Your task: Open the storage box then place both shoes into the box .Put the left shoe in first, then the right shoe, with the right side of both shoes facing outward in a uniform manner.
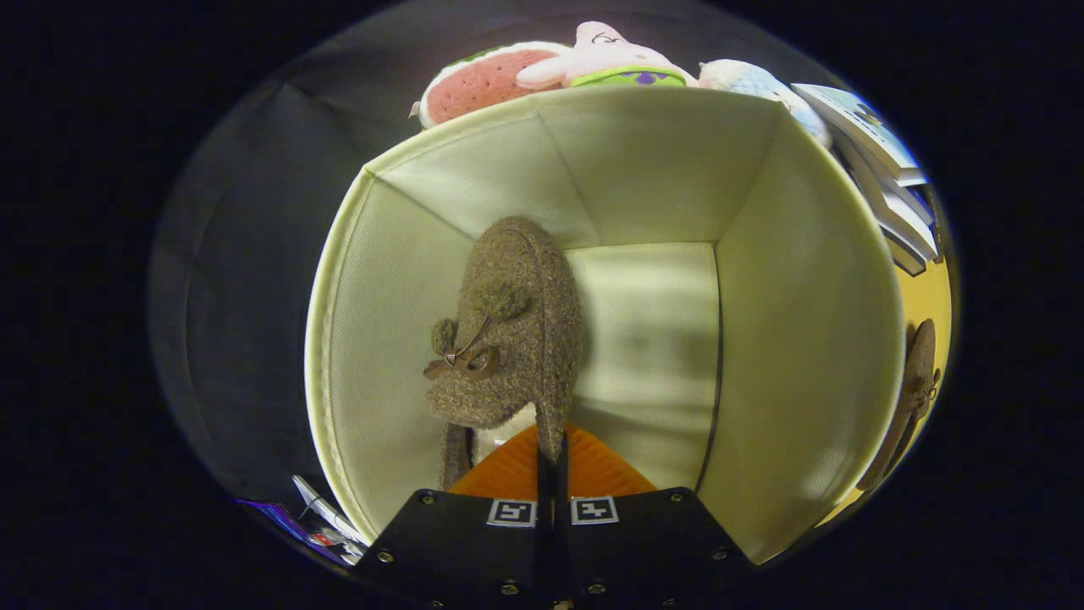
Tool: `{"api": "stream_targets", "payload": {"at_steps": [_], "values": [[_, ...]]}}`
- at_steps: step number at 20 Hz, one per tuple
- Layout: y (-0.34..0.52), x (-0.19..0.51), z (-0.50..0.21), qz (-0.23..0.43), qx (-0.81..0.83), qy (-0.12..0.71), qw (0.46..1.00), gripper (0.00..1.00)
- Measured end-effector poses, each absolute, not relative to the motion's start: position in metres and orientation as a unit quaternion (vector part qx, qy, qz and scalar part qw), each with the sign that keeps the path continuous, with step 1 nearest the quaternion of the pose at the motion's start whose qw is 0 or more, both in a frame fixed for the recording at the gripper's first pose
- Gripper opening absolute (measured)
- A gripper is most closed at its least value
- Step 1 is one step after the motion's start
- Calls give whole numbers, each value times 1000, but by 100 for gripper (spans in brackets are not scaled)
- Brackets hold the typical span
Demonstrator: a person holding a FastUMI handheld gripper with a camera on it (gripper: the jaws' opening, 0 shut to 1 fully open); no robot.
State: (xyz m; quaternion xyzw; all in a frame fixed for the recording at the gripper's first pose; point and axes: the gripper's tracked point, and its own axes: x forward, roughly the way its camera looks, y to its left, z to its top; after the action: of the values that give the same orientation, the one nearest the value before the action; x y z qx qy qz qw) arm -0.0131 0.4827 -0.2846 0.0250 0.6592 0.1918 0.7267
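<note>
A brown fuzzy shoe (508, 330) with two pompoms and a small bow hangs toe-down inside the open cream fabric storage box (813, 339). My gripper (552, 462) is shut on the shoe's heel edge, both fingers pressed together on the thin rim. The shoe sits toward the box's left wall, above the pale floor of the box. A second brown shoe (913, 398) lies outside the box on the yellow surface to the right.
Plush toys, a watermelon slice (483, 80) and a pink figure (605, 55), sit behind the box's far wall. A stack of books (885, 169) lies beyond the right wall. Small items (318, 521) lie by the box's near left corner.
</note>
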Motion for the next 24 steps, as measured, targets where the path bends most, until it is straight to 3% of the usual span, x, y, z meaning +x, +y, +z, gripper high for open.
{"api": "stream_targets", "payload": {"at_steps": [4, 6, 7, 9, 10, 15, 24], "values": [[486, -15, -283, 200, 12, 662, 722, 1], [482, -11, -279, 209, -7, 654, 727, 12], [481, -6, -271, 213, -8, 644, 734, 27], [478, 3, -250, 228, -6, 622, 749, 45], [476, 6, -236, 238, 1, 611, 755, 47], [431, 25, -157, 278, 36, 552, 786, 47], [252, 73, -123, 190, 45, 491, 849, 47]]}}
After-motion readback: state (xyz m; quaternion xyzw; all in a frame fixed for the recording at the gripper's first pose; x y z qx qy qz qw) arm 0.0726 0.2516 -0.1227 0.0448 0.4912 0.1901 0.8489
